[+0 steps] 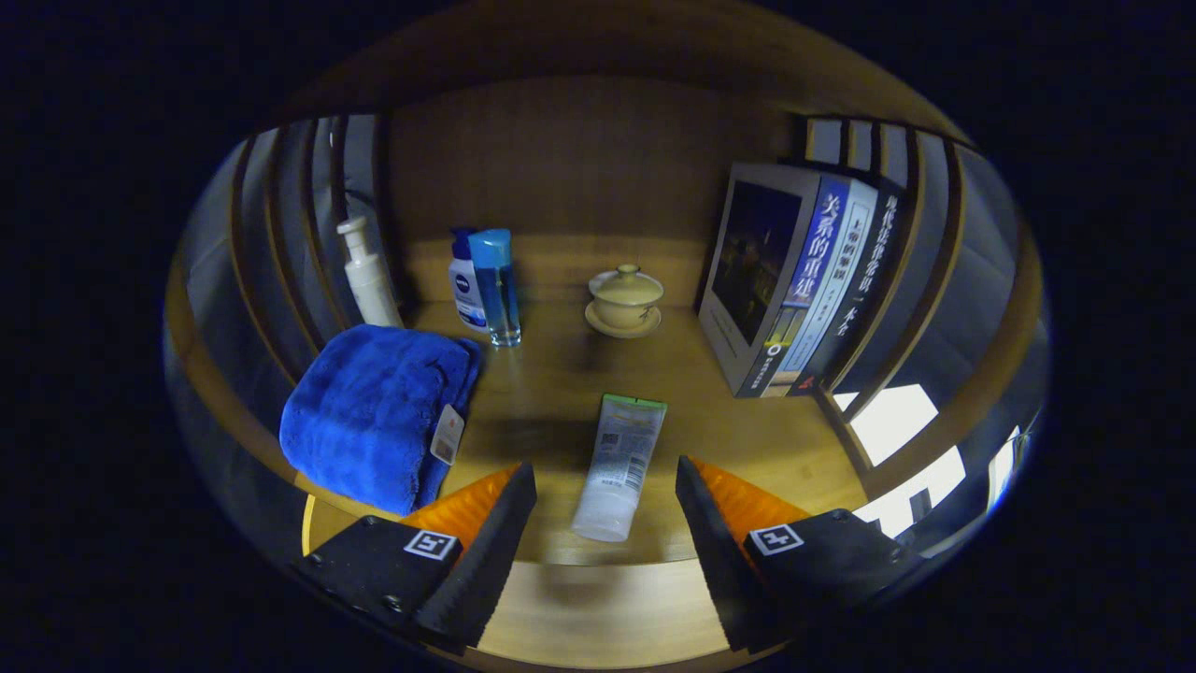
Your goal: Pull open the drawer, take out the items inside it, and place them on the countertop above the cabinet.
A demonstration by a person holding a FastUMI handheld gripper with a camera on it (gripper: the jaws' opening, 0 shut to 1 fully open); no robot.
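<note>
A white tube is seen lying on the wooden countertop at lower centre, between the spread fingers of the gripper, untouched by either. A folded blue towel is placed at left; bottles, a lidded cup and books are ranged behind.

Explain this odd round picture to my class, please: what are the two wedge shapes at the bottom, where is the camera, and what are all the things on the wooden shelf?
The camera rides on a hand-held gripper and looks forward along its two jaws, the wedges at the bottom. A person carries it; there is no robot arm. The jaws stand open and hold nothing. A tube lies on the wooden countertop, partly between them. Left of it sits a folded blue towel. Beyond stand a white pump bottle, two blue bottles and a lidded cup on a saucer. Books lean at the right.
</note>
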